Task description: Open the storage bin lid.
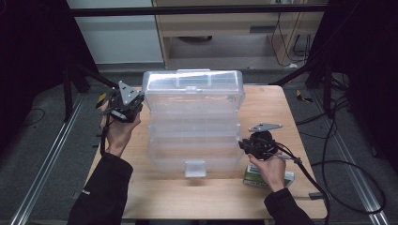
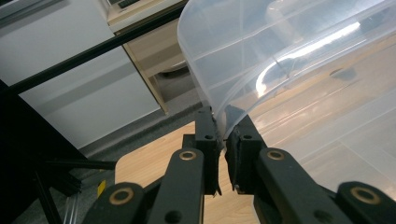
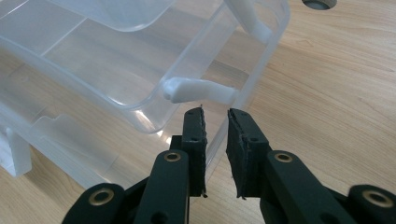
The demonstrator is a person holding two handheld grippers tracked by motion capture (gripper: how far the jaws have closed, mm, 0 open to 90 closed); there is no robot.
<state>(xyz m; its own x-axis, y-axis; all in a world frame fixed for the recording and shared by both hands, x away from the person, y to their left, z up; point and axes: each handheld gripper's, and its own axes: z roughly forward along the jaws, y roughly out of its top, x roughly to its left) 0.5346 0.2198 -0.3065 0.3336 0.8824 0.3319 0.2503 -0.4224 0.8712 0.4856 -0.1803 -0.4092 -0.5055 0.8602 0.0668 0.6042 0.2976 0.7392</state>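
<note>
Left gripper pinches the clear box's thin lid rim; right gripper, jaws apart, waits below its white hinge arm. Light, slippery, flexing plastic.

Green box mostly hidden behind right hand, label unreadable; clear tiered organizer box cut off by frame edges in both gripper views.

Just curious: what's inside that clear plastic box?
The clear plastic box looks empty: through its walls show bare divided trays and the wooden table. Glare hides some compartments.
</note>
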